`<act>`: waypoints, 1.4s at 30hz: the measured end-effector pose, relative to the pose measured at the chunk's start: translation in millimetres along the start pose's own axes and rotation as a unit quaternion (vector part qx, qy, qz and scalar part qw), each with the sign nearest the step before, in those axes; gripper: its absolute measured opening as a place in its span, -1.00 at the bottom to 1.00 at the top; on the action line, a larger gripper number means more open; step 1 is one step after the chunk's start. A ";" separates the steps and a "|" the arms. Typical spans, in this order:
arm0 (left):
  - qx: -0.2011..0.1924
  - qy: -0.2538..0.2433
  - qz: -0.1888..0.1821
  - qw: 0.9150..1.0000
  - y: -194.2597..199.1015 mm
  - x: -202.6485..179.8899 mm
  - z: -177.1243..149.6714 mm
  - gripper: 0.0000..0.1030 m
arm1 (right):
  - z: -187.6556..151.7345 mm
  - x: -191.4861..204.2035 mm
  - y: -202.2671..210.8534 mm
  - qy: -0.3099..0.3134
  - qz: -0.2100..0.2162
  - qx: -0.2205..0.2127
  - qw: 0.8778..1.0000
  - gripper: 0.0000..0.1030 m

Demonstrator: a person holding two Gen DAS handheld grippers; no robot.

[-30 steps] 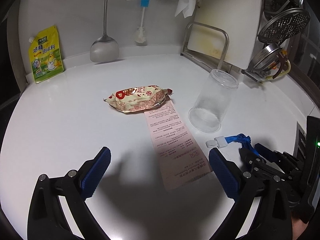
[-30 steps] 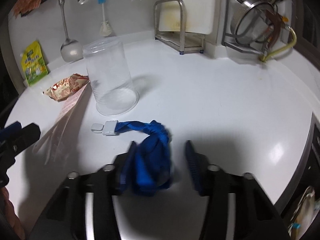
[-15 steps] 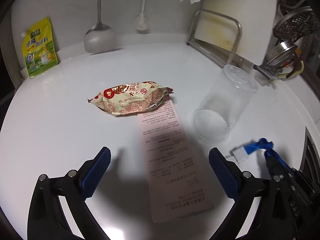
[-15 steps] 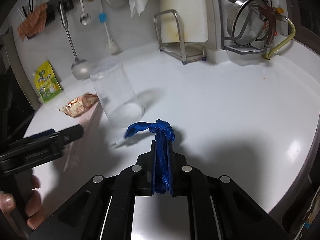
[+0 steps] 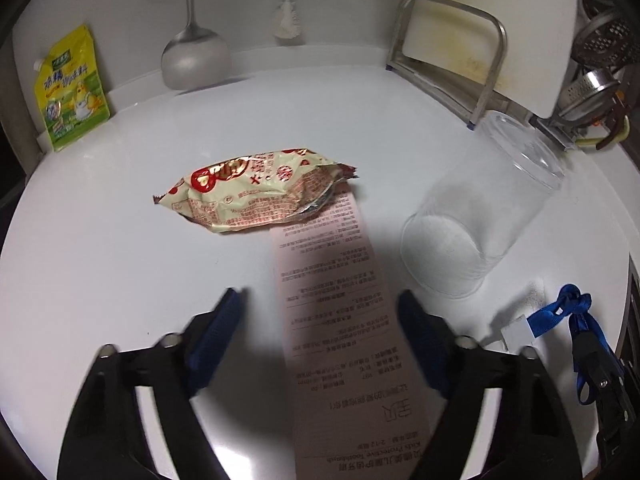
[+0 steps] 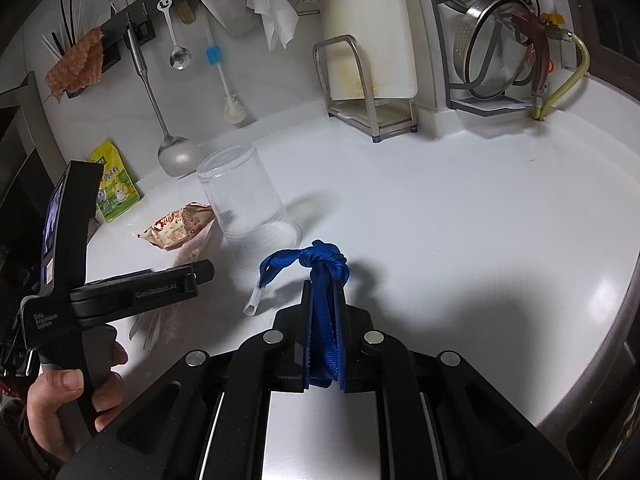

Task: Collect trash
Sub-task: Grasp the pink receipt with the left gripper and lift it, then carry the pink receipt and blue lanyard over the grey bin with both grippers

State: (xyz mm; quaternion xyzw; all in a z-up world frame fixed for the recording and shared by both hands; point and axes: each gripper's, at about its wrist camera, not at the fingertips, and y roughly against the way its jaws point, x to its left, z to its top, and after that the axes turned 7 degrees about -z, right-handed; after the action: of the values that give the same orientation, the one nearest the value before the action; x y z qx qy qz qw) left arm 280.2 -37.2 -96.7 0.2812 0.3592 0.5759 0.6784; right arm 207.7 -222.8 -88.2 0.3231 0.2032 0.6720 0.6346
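A long pink receipt (image 5: 340, 320) lies on the white counter (image 5: 120, 260), its far end tucked under a crumpled snack wrapper (image 5: 256, 192). My left gripper (image 5: 318, 308) hovers low over the receipt. Its jaws are closing, with the paper between the blue pads (image 5: 224, 320), which do not press on it. My right gripper (image 6: 323, 288) is shut on a knotted blue strap (image 6: 326, 258). The strap's white clip end (image 6: 254, 304) hangs down toward the counter. In the right wrist view the left gripper (image 6: 200, 274) reaches in from the left, held by a person's hand (image 6: 68, 400).
A clear plastic cup (image 5: 480, 216) stands right of the receipt, close to the strap (image 5: 560, 316). A yellow seasoning pouch (image 5: 72, 88), ladle (image 5: 196, 56) and cutting board rack (image 5: 452, 56) line the back wall. Steel strainers (image 6: 496, 52) sit at the back right. The counter's rim (image 6: 600, 368) curves on the right.
My left gripper came forward and lower over the receipt and its jaws narrowed. My right gripper shut on the blue strap and lifted it off the counter.
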 end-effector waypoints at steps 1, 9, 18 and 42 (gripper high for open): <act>-0.001 -0.004 -0.004 1.000 1.5 -1.5 -0.7 0.16 | 0.0 0.1 -0.2 0.000 0.000 0.001 1.000 -0.83; -0.011 -0.015 -0.040 0.999 13.5 -0.2 -8.6 -0.04 | -0.8 2.3 -0.1 0.005 0.006 0.000 1.000 -0.83; -0.055 -0.055 -0.034 0.996 53.4 -4.6 -25.1 -0.04 | -6.8 7.0 7.9 0.015 0.007 -0.012 1.000 -0.83; -0.127 -0.094 -0.041 0.987 165.5 3.0 -89.3 -0.04 | -62.2 10.2 97.8 -0.013 -0.002 -0.039 0.999 -0.83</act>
State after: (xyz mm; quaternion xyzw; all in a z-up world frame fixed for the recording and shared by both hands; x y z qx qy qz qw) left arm 112.1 -7.5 -17.7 0.2302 0.2291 0.5594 0.7626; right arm 94.3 -215.2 -63.7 0.3066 0.1688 0.6739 0.6507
